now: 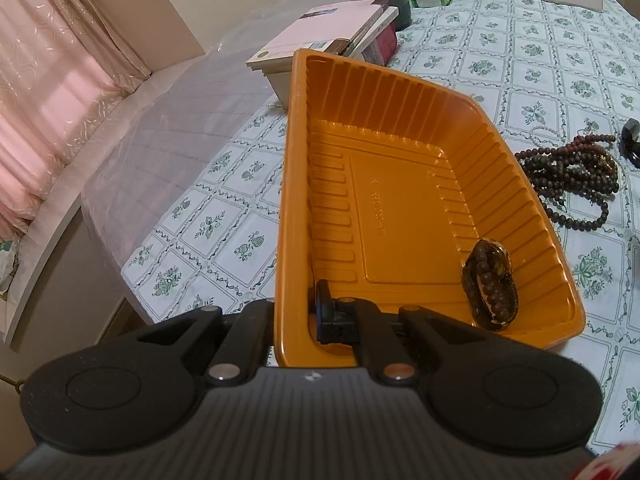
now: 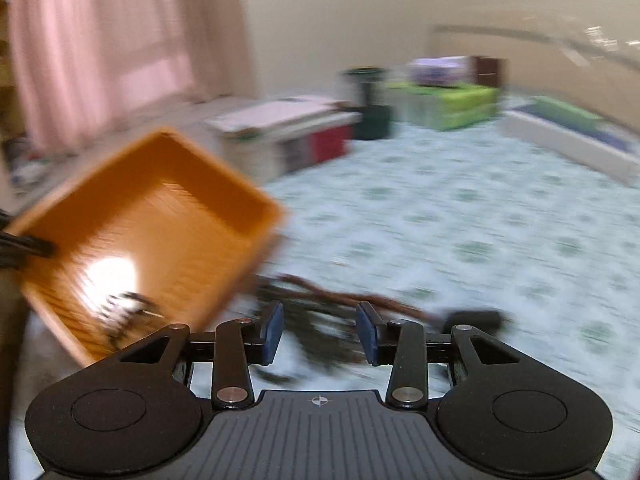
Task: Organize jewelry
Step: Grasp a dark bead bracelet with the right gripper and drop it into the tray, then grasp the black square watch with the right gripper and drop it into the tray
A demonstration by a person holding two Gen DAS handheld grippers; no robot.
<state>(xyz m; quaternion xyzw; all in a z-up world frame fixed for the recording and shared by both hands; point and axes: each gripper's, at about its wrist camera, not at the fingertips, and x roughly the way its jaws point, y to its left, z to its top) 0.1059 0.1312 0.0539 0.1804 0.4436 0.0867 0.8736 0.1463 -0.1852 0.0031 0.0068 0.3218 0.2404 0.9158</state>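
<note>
Gripping the near-left rim of the orange tray (image 1: 400,208), your left gripper (image 1: 296,316) is clenched on its wall; one bead bracelet (image 1: 490,284) lies inside, lower right. Your right gripper (image 2: 319,334) hangs released just before the loose bead strands (image 2: 320,312), their length running left-right across its jaws.

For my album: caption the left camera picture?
Left gripper clamps orange tray holding one bead bracelet.

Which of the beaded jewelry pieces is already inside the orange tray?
The small coiled brown bead bracelet, lying in the orange tray's near right corner. The dark bead necklaces lie in a pile on the tablecloth beside the tray.
</note>
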